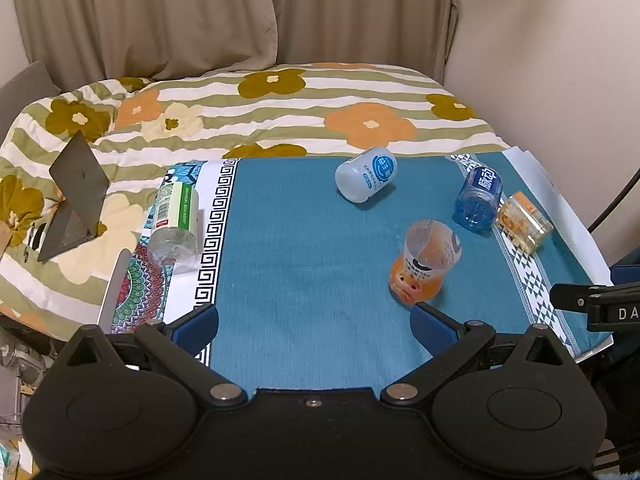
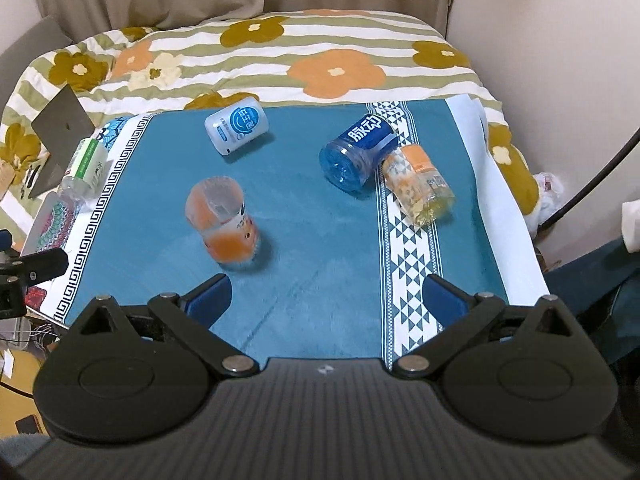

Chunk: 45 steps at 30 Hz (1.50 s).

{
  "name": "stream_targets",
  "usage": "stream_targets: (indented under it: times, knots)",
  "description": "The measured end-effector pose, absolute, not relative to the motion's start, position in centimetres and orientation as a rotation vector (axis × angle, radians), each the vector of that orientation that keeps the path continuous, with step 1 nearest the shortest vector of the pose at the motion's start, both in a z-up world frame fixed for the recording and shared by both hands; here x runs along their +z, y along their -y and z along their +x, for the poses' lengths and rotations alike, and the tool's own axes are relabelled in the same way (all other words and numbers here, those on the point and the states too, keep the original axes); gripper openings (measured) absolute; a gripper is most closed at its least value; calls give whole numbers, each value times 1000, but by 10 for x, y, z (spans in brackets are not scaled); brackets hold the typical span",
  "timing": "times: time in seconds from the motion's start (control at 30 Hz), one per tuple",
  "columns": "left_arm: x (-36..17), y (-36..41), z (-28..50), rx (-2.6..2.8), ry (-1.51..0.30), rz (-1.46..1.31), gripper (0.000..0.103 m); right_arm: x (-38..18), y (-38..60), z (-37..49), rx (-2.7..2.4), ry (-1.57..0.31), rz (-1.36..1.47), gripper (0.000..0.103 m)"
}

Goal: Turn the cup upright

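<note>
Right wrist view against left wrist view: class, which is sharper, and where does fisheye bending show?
Left wrist view: orange cup fairly crisp; table edge bows. Right wrist view: orange cup smeared, cloth streaked by motion blur; wall edges curve. Both: soft indoor light, faint shadows.

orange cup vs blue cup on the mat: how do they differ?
Pose: the orange cup stands on end, open mouth up; the blue cup lies on its side.
Contact: the orange cup stands alone; the blue cup touches a yellow cup.
Colour: orange print versus blue with white characters.
Both are see-through plastic.
</note>
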<state>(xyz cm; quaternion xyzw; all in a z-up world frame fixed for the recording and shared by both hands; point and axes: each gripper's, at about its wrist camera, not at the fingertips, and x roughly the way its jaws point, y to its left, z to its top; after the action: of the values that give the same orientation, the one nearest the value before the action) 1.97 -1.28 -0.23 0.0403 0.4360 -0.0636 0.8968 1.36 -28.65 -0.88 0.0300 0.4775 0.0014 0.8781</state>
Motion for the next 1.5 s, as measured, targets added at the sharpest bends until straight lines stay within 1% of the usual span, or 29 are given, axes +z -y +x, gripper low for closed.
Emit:
stream_targets:
  times: [1.5]
  knots:
    - [0,21,1,-107,-860,127,103,-10,289,6,6,-1001,87,103]
